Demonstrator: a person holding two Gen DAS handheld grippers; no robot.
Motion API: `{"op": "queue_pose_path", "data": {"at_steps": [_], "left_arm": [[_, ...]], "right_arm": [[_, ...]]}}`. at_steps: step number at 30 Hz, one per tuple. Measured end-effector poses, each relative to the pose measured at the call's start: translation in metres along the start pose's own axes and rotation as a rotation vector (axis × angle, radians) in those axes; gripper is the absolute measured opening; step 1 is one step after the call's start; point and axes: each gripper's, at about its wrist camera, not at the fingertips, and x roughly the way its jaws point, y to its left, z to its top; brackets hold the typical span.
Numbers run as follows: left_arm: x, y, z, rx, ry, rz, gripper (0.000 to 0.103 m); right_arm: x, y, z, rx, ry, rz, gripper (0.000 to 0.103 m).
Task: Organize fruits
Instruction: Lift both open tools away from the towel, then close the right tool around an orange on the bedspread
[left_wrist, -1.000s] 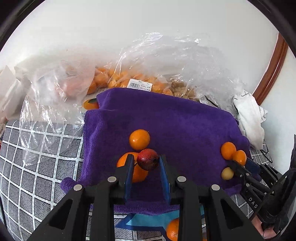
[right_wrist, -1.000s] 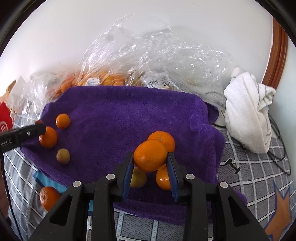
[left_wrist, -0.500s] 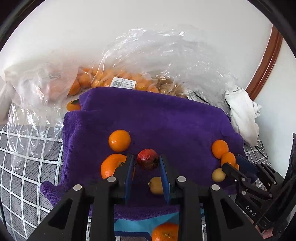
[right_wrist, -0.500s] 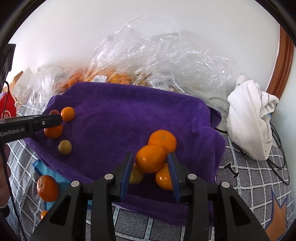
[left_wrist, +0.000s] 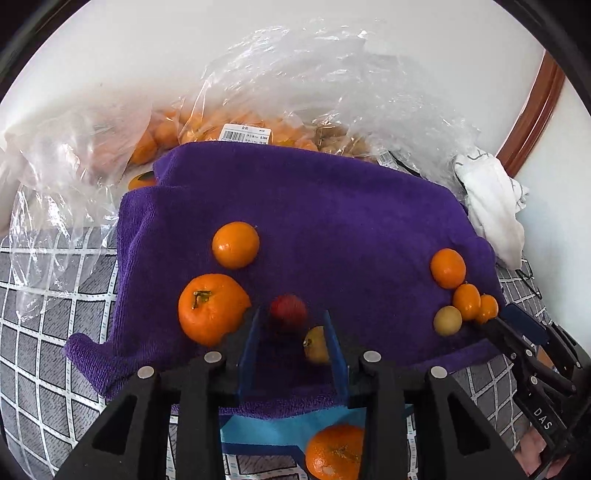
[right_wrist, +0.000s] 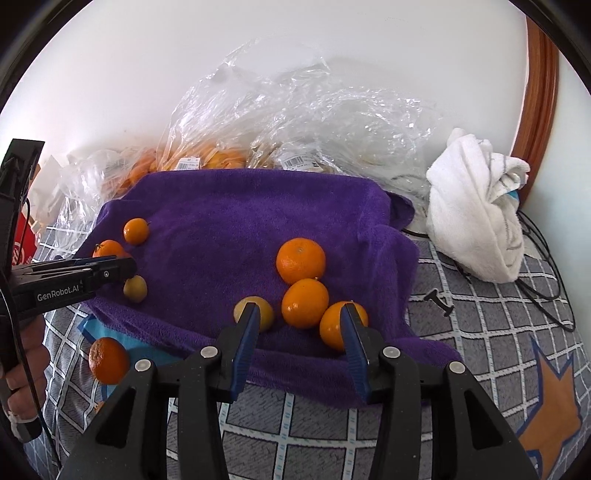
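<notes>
Fruits are lying on the towel (right_wrist: 236, 221): a red fruit (left_wrist: 288, 310) just ahead of my left tongs (left_wrist: 291, 328), oranges (right_wrist: 304, 302) ahead of my right tongs (right_wrist: 299, 321). Both tongs are gaping, holding nothing; I'm centring each before closing gently.

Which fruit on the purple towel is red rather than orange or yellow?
The small red fruit just ahead of the left gripper, beside the large stemmed orange. It is the only red one on the purple towel.
</notes>
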Motion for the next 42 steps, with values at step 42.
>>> {"op": "queue_pose_path", "data": {"at_steps": [42], "left_arm": [[-0.113,0.11,-0.132,-0.165,-0.093,0.147,0.058]], "right_arm": [[-0.048,0.1,-0.087,-0.049,0.03,0.147,0.046]]}}
